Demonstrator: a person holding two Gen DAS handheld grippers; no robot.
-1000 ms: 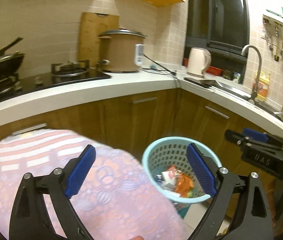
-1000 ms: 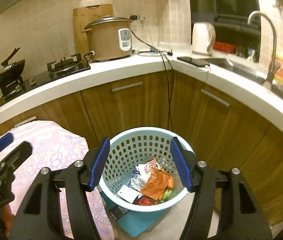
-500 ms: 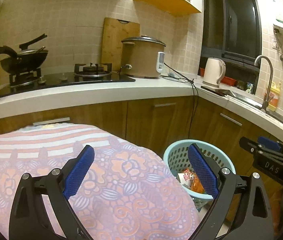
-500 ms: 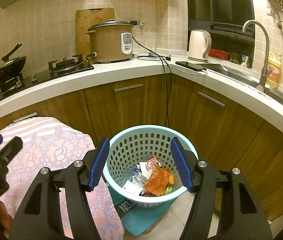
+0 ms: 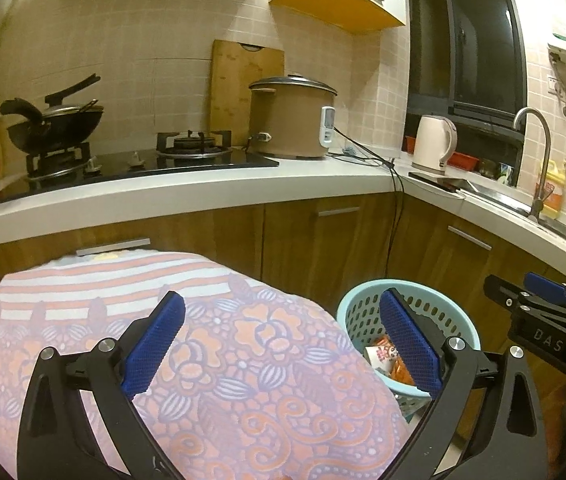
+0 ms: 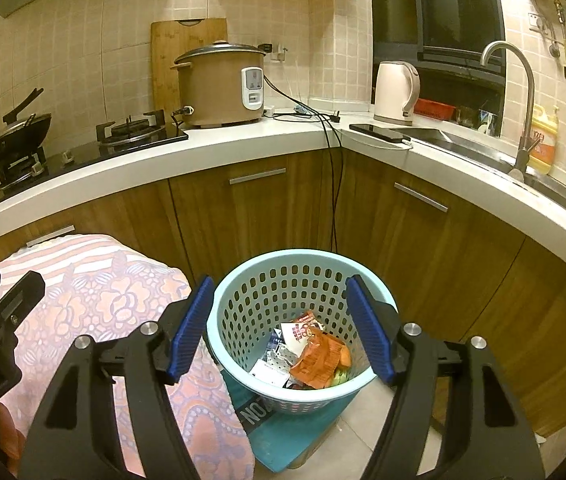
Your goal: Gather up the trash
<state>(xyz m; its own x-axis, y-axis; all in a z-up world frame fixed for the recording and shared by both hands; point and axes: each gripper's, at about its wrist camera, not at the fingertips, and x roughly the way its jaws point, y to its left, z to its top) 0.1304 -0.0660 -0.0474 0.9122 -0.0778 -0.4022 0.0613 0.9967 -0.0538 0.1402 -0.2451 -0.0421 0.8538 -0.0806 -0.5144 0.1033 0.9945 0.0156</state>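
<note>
Your right tongs point(image 6: 279, 328) are opening with nothing in them, above the blue basket point(image 6: 243, 292) holding the wrappers point(image 6: 315, 356). Your left tongs point(image 5: 281, 344) gape empty too. Next, look for more trash.

You can read "DAS" on the right gripper point(image 5: 543, 312) body | "NO" plus partial letters on the teal mat point(image 6: 283, 432) under the basket point(image 6: 243, 300) | wrapper print and bottle labels illegible to you

Beige-tiled kitchen corner point(image 6: 63, 40) — white countertop point(image 6: 243, 140), wooden cabinets point(image 6: 263, 216), dark window point(image 6: 443, 4).
</note>
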